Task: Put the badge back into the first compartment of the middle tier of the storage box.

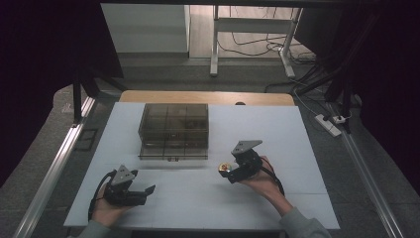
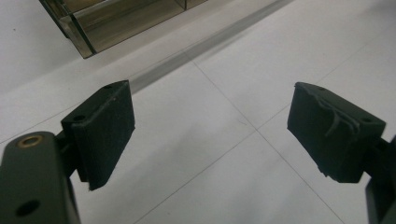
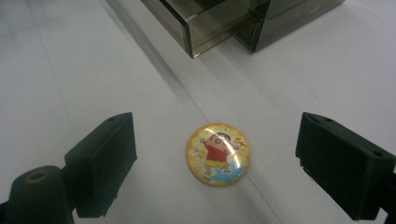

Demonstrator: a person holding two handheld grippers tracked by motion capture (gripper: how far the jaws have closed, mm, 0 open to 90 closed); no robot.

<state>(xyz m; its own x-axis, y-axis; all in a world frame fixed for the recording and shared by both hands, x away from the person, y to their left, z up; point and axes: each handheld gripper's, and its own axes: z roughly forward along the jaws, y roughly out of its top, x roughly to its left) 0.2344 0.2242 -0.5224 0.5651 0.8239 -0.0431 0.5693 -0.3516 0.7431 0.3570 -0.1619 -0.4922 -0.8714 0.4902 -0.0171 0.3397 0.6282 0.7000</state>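
Observation:
A round yellow badge (image 3: 219,154) with a cartoon figure in a red shirt lies flat on the white table. It rests between the wide-apart jaws of my right gripper (image 3: 215,161), which is open and not touching it. From above, the badge (image 1: 225,167) sits just left of the right gripper (image 1: 233,172). My left gripper (image 1: 147,191) rests low at the table's front left, open, with nothing between its jaws (image 2: 210,135). A smoky transparent box (image 1: 173,130) with several compartments stands at mid-table.
The box's corner (image 2: 88,32) lies ahead of the left gripper, and its open lower edge (image 3: 210,28) lies ahead of the right gripper. The white table surface (image 1: 297,148) ends in a wooden far edge (image 1: 208,96). Cables and a power strip (image 1: 329,124) lie on the floor at the right.

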